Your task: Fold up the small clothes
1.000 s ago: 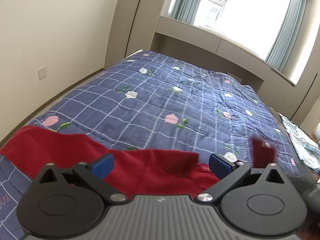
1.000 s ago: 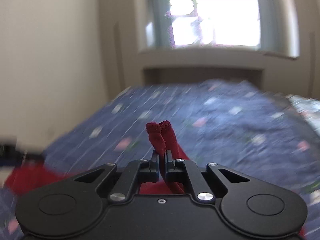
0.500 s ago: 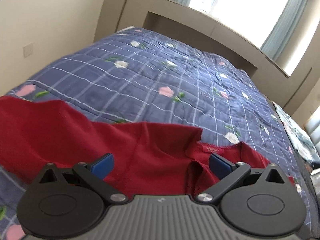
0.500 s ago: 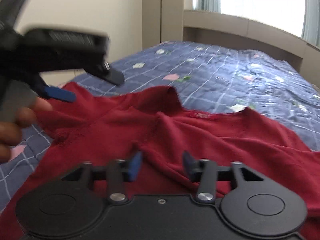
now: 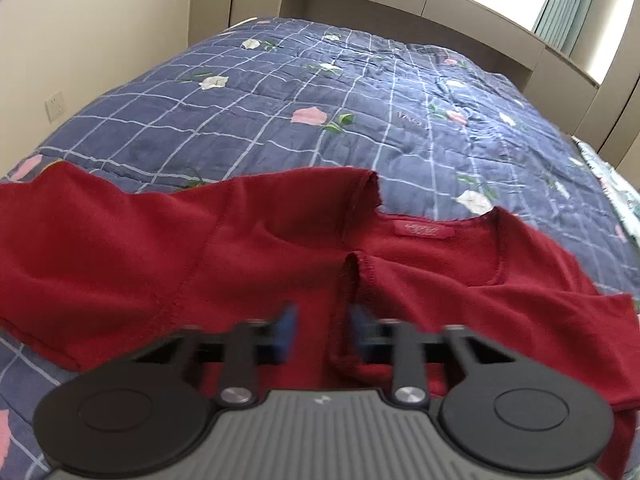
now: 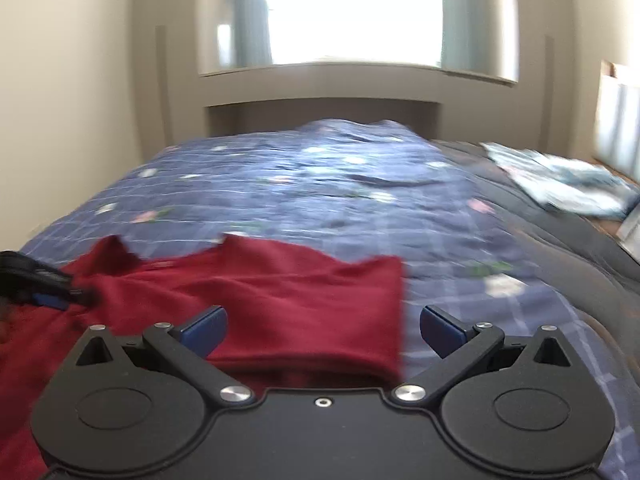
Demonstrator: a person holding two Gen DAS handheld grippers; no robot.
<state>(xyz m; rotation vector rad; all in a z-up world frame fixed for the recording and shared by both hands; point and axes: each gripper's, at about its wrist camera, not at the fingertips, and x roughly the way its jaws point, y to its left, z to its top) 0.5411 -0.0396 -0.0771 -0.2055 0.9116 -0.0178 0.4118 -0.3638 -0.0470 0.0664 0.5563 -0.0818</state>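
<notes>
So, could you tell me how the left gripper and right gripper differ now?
The left gripper has just been closing its jaws, now narrow around a fold of the red garment; whether they pinch it is unclear. The right gripper has just been opening its jaws, now wide, gripping nothing. The left gripper is by the neckline, the right gripper by a sleeve end. Both have blue pads.

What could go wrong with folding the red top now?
1. The left gripper has just been closing around a raised fold of the red top, with a gap still showing at the pads. It might catch only one layer, or slip off.
2. The right gripper has just opened and holds nothing, so a one-sided pull could drag the top across the quilt and bunch it.
3. The neckline already lies crumpled, so a fold may come out crooked.
</notes>
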